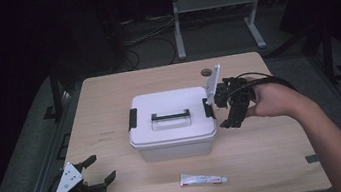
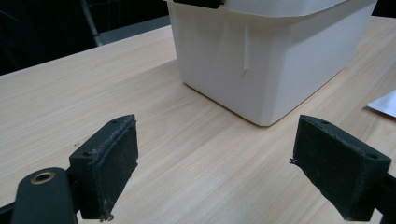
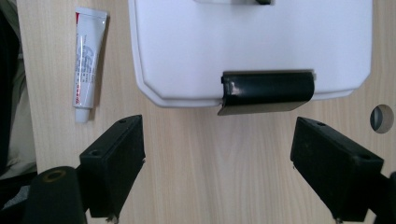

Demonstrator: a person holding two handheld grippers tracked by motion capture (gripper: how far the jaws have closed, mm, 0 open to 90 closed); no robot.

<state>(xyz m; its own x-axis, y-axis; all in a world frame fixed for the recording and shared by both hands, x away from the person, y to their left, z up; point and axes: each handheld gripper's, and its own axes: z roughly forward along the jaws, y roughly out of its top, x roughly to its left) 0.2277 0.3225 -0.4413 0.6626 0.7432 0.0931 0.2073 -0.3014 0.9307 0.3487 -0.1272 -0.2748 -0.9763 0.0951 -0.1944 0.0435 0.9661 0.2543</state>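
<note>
Lid closed, white box (image 1: 171, 123) sits mid-frame in the high view, contents hidden. Right gripper (image 1: 233, 105), jaws spread, hovers beside its black right latch (image 3: 266, 89). Left gripper (image 1: 91, 175) rests lower left, jaws spread; tube (image 1: 203, 178) lies below the box.

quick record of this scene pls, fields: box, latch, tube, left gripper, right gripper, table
box: white lidded storage box, mid-table, lid on
latch: black clip on the box's right end, facing the right gripper
tube: small white tube, lying flat in front of the box
left gripper: open, holding nothing, near front-left corner
right gripper: open, holding nothing, at the box's right end
table: light wood
</note>
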